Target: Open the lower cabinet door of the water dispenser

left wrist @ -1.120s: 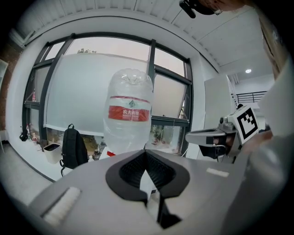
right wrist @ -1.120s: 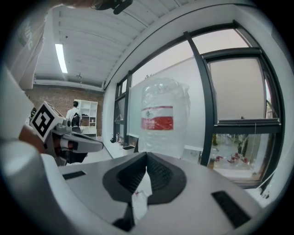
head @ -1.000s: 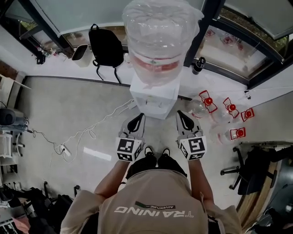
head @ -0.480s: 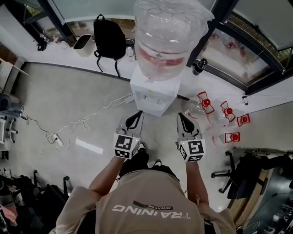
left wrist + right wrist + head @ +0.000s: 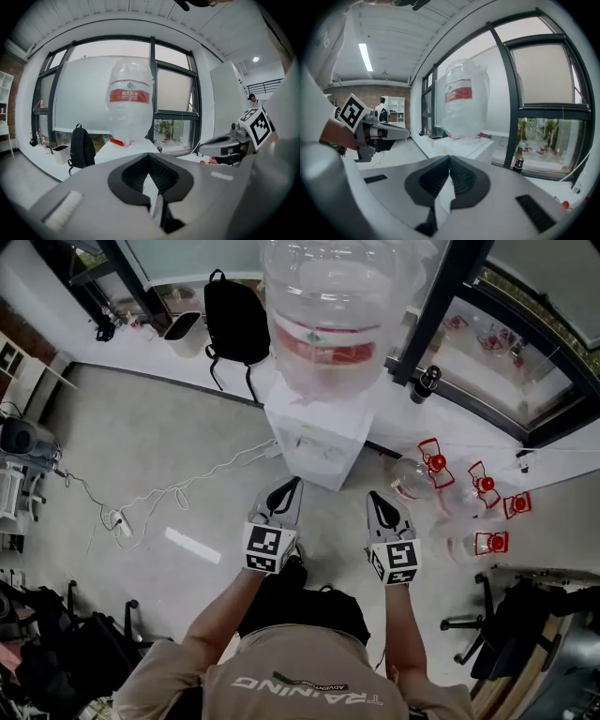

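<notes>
The white water dispenser (image 5: 317, 441) stands on the floor against the window wall, with a big clear bottle (image 5: 330, 307) with a red band on top. From above its lower cabinet door is hidden. My left gripper (image 5: 292, 483) and right gripper (image 5: 372, 495) are held side by side just in front of it, apart from it, both shut and empty. In the left gripper view the left gripper (image 5: 150, 155) points at the bottle (image 5: 130, 103), and the gripper body covers the dispenser's lower front. The right gripper (image 5: 450, 157) sees the bottle (image 5: 461, 101) from the right.
A black backpack (image 5: 236, 320) and a white bin (image 5: 184, 334) sit left of the dispenser. A white cable and power strip (image 5: 122, 519) trail across the floor at left. Several empty red-capped bottles (image 5: 450, 486) lie at right; a dark flask (image 5: 427, 382) stands on the sill.
Both grippers have sunk lower in front of the dispenser, still side by side and shut. The person's stance has dropped and the head view has shifted.
</notes>
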The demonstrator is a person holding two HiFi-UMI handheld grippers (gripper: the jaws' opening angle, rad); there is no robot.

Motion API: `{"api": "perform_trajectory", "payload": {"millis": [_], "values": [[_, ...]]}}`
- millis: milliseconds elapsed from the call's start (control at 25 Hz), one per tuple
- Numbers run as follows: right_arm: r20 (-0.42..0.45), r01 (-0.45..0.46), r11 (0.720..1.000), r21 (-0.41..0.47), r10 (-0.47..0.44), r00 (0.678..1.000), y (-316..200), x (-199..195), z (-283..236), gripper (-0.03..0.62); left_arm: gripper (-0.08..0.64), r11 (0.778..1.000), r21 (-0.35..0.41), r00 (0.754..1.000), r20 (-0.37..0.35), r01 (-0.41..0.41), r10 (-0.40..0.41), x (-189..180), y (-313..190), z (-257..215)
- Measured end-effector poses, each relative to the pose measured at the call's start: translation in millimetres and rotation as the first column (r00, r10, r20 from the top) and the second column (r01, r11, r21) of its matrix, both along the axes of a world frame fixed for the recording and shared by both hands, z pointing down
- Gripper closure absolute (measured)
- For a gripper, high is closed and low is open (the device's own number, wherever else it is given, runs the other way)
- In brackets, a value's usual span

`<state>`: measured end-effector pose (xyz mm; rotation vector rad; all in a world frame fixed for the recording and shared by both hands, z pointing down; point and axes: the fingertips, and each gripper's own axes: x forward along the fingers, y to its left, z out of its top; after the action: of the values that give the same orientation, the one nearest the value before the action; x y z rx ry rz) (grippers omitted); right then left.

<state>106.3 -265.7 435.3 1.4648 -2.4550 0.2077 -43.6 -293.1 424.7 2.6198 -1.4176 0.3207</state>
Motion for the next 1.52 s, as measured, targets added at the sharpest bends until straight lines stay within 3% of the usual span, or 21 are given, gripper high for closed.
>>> {"api": "perform_trajectory", "payload": {"millis": [400,880,1160,1520], "values": [[0.022,-0.008,1.000,-0.013,0.008,1.000,-41.2,1.8,177.0,0.581,0.552,0.996,0.008,0.996,0.016,0.084,-0.084,-17.2,-45.8,159.3],[0.017,-0.018,0.999,0.049,0.017,1.000,-95.7,3.6,363.6,0.581,0.552,0.992,0.033,0.992,-0.005,0.124,-0.124,-17.7,-85.0,342.8],[-0.014,-0.013,0.996,0.085,0.014,1.000,-112.9,5.2,442.0,0.581,0.552,0.987,0.081,0.990,-0.041,0.135,-0.132,-8.9,-95.6,402.7],[0.021,-0.039,0.999,0.017,0.039,0.999,-119.5,9.5,507.1,0.580,0.552,0.987,0.097,0.991,-0.048,0.130,-0.126,-2.4,-89.0,426.7]]}}
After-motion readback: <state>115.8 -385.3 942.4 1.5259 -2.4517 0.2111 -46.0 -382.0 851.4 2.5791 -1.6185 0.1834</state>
